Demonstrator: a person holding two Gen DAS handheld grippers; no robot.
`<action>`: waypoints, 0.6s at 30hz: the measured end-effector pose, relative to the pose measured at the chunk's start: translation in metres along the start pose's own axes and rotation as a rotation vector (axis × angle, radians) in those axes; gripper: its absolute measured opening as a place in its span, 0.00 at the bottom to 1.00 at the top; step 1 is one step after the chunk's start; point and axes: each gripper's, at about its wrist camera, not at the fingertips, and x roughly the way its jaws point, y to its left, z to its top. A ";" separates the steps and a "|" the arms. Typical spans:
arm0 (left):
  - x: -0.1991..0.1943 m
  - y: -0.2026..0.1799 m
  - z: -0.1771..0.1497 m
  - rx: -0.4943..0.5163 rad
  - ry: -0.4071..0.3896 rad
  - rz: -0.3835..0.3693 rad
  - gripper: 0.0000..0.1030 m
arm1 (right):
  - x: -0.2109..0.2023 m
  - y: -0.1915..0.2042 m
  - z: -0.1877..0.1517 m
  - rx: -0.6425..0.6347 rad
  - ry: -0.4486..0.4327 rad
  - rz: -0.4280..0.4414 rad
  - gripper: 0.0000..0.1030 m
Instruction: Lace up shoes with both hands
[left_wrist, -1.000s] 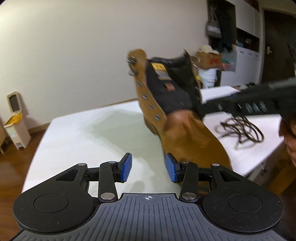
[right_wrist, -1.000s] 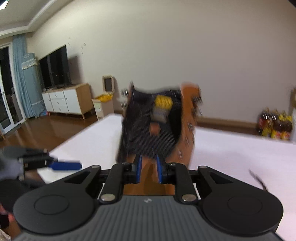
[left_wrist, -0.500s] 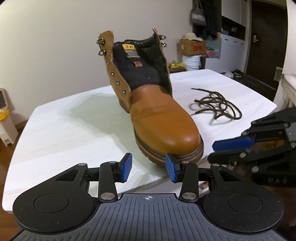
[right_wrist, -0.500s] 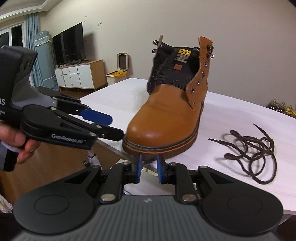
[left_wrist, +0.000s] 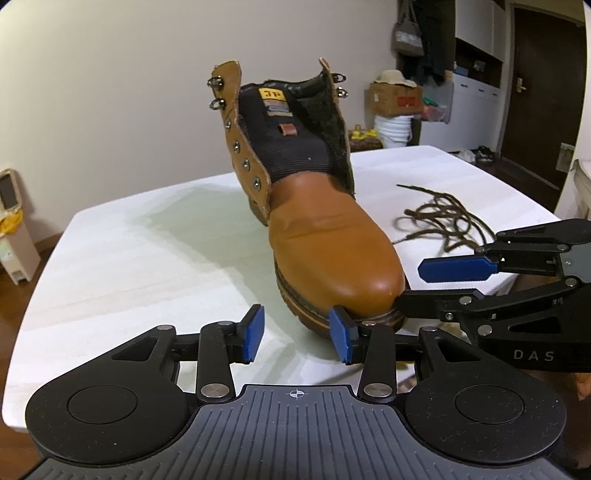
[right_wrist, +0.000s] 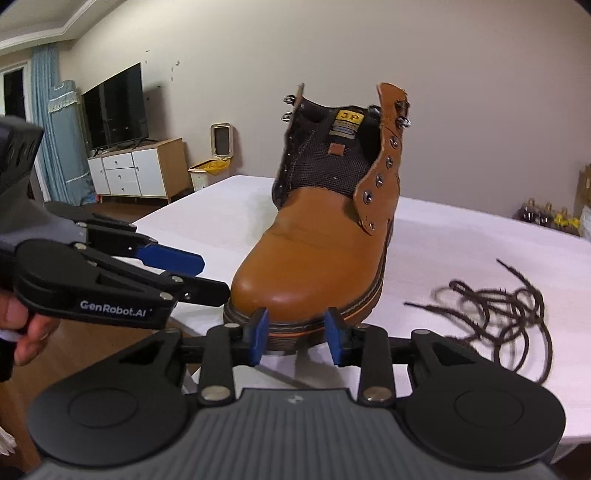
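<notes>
Tan leather boot (left_wrist: 325, 236): a high-ankle work boot with a dark rubber sole, standing upright on the white cloth-covered table (left_wrist: 147, 251), its toe at the near table edge; centre of both views.
Boot opening: the eyelet flaps are spread apart, baring the black mesh tongue (left_wrist: 291, 147) with a yellow label near its top; metal eyelets and hooks run up each flap, and no lace is threaded through them.
Dark brown shoelace (left_wrist: 447, 221): a loose tangled heap on the table, apart from the boot; right of centre in the left wrist view, lower right in the right wrist view (right_wrist: 498, 306), a little blurred.
Left gripper (left_wrist: 295, 334): black frame with blue pads, bottom centre of its own view; the jaws stand wide and have just been closing slightly. Nothing lies between the pads; the right-hand pad sits just in front of the boot's toe, and contact cannot be told.
Right gripper (right_wrist: 295, 334): same build, bottom centre of its own view; the jaws have just been opening and stand wide. The sole at the toe appears in the gap between the pads, and neither pad presses on it.
Cross views: the right gripper (left_wrist: 454, 280) reaches in from the right edge beside the toe; the left gripper (right_wrist: 195, 273) reaches in from the left edge, a hand (right_wrist: 22, 328) gripping its handle.
Room: a plain beige wall (right_wrist: 443, 74) behind the table.
</notes>
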 end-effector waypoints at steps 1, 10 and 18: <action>0.001 0.000 0.000 0.001 -0.002 0.005 0.36 | 0.000 -0.001 0.000 0.002 -0.002 0.002 0.35; 0.020 0.002 0.014 -0.029 -0.004 0.042 0.31 | 0.012 -0.004 0.005 0.000 -0.017 0.009 0.37; 0.025 -0.001 0.017 -0.011 0.003 0.048 0.34 | -0.010 -0.016 0.001 0.045 -0.014 -0.053 0.29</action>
